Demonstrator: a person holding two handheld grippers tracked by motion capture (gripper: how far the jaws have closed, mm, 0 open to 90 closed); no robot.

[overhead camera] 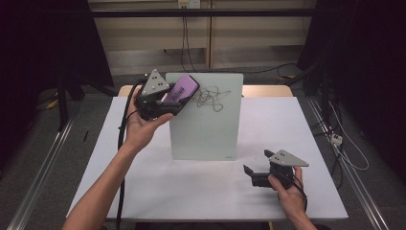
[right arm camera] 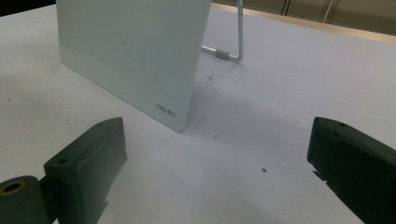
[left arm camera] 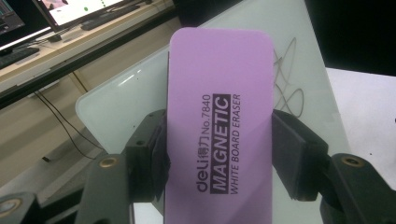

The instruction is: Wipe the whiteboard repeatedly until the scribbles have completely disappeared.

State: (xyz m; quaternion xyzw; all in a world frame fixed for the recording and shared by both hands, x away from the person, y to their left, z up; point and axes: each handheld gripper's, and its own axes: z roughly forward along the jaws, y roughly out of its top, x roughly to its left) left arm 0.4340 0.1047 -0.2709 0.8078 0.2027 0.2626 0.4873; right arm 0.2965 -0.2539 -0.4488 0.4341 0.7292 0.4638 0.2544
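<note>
At the whiteboard's (overhead camera: 206,120) 11 o'clock corner, the purple eraser (overhead camera: 183,89) is being clamped by the left gripper (left arm camera: 219,154); the scribble (overhead camera: 210,98) is still unwiped, and the right gripper (right arm camera: 217,163) is being held gaping.

high: above, facing forward-down | gripper views: close, low | shared: whiteboard (overhead camera: 206,120)

Upright whiteboard (overhead camera: 206,117) blocks mid-table; sides lie free.

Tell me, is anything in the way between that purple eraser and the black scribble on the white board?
Nothing visible is. The left gripper holds the purple eraser at the board's upper left corner, and the scribble lies just to its right across bare board. The right gripper rests on the table, well away.
</note>
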